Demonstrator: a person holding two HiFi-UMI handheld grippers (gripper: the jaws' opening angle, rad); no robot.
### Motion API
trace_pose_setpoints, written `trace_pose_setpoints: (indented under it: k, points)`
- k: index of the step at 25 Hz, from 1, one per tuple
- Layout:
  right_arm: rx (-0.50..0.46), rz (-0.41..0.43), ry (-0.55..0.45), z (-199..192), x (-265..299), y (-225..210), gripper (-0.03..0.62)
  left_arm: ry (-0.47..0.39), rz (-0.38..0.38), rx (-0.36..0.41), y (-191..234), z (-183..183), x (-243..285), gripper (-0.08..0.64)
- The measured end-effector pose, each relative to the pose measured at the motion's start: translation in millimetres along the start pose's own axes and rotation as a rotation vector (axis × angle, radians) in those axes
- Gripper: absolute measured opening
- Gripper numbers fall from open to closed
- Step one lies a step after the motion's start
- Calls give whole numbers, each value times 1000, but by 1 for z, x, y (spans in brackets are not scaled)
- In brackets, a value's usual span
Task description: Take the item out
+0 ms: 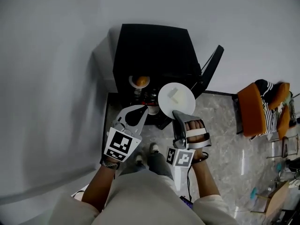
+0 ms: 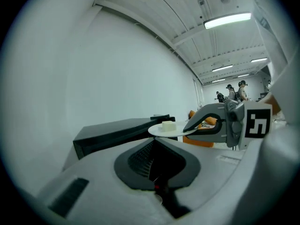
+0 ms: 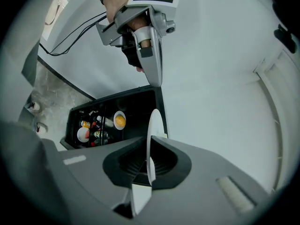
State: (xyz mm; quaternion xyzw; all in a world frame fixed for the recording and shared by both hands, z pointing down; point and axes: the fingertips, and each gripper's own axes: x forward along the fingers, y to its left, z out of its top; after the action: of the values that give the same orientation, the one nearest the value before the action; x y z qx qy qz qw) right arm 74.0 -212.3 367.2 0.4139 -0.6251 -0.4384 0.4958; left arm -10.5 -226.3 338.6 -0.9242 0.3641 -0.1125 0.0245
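Observation:
My right gripper [image 1: 180, 117] is shut on the near rim of a white plate [image 1: 176, 100], which it holds level in front of a black cabinet [image 1: 154, 46] with its door open. A pale block [image 1: 174, 93] lies on the plate. In the right gripper view the plate [image 3: 152, 139] stands edge-on between the jaws of the right gripper [image 3: 149, 146]. The left gripper [image 1: 140, 110] hovers just left of the plate, shut with nothing in it. From the left gripper view the plate [image 2: 168, 129] and block [image 2: 168, 124] sit just beyond the left gripper [image 2: 157, 142].
Inside the cabinet sit a bowl with an orange fruit [image 1: 139, 81], small bottles and a white dish [image 3: 83, 135]. The cabinet door [image 1: 211, 67] swings out to the right. An orange chair [image 1: 255, 109] stands further right on the marble floor. A white wall runs behind and to the left.

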Motion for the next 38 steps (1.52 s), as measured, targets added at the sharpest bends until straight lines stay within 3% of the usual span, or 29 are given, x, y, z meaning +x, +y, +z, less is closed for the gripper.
trace_pose_setpoints:
  k: [10,38]
  points:
    - [-4,-16,-4,8,-38,-39,26,-71,17,52,-3,44,-16,5]
    - [-34,-38,-20,19,-46,-43,26,-69,14,52,-11,42,-21,5]
